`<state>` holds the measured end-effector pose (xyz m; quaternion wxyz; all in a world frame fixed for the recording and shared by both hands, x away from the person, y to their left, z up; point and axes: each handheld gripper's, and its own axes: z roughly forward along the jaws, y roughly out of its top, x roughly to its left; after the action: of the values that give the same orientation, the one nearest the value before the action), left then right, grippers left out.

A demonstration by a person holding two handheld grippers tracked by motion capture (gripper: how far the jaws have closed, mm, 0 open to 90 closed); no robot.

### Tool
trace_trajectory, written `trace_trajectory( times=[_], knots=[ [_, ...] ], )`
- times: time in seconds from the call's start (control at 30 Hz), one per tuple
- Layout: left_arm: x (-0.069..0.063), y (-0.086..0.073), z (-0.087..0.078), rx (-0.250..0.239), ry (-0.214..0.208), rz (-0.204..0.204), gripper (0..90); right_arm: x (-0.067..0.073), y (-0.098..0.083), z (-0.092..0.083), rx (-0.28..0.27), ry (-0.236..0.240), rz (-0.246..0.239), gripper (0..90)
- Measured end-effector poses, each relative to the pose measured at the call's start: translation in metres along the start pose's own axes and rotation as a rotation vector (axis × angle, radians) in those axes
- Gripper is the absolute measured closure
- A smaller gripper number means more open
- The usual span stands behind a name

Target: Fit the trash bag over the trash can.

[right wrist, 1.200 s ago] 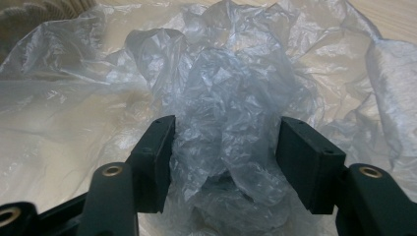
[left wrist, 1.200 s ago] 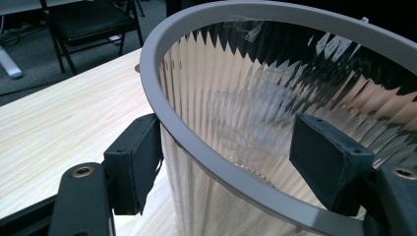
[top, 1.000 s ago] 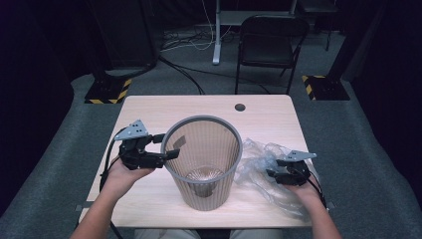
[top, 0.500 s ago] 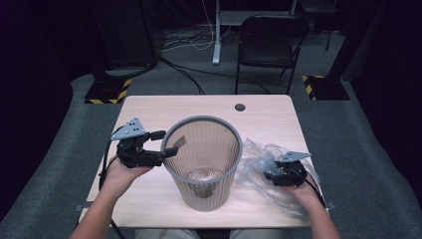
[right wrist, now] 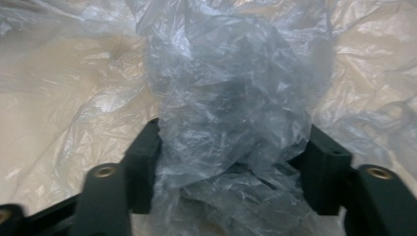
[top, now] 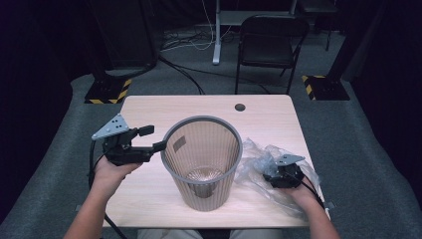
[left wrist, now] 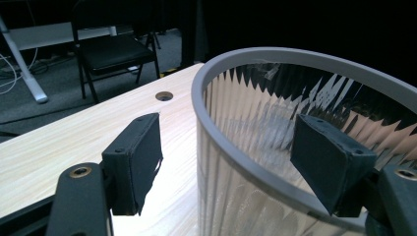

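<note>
The wire basket (top: 202,162) stands upright, mouth up, left gripper (top: 149,139) fingers spread astride its rim.

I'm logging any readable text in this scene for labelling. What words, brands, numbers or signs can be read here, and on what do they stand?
No readable text anywhere.
Mesh wastebasket: a small pale label inside its wall, too small and blurred to read.
Floor bases: yellow and black hazard stripes, a marking without words.
Clear plastic bag, table, folding chair, left gripper and right gripper: no print visible.
</note>
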<state>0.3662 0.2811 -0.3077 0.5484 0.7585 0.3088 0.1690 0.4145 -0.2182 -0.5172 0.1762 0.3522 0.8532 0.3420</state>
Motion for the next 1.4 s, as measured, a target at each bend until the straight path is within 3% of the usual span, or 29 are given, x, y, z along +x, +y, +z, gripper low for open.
trace_trajectory(
  times=[0.17, 0.33, 0.47, 0.6, 0.73, 1.13, 1.4],
  knots=[
    [0.001, -0.004, -0.002, 0.000, 0.003, 0.010, 28.1, -0.006, -0.001, -0.003, -0.009, -0.003, 0.042, 57.9],
    [0.001, -0.007, -0.005, 0.004, 0.001, 0.037, 30.8, -0.008, 0.000, -0.008, -0.019, 0.000, 0.053, 64.9],
    [0.003, -0.008, -0.009, -0.009, -0.009, 0.046, 31.3, -0.009, 0.002, -0.016, -0.042, 0.007, 0.050, 65.7],
    [0.007, -0.013, -0.010, -0.027, -0.029, 0.036, 31.8, -0.012, 0.006, -0.027, -0.098, 0.049, 0.100, 65.5],
    [0.010, -0.017, -0.011, -0.019, -0.029, 0.052, 31.7, -0.013, 0.011, -0.036, -0.135, 0.068, 0.106, 65.4],
    [0.011, -0.020, -0.015, -0.038, -0.046, 0.059, 31.6, -0.016, 0.021, -0.059, -0.157, 0.080, 0.120, 65.4],
    [0.009, -0.016, -0.015, -0.033, -0.081, 0.025, 30.6, -0.024, 0.025, -0.082, -0.189, 0.075, 0.118, 65.1]
  ],
)
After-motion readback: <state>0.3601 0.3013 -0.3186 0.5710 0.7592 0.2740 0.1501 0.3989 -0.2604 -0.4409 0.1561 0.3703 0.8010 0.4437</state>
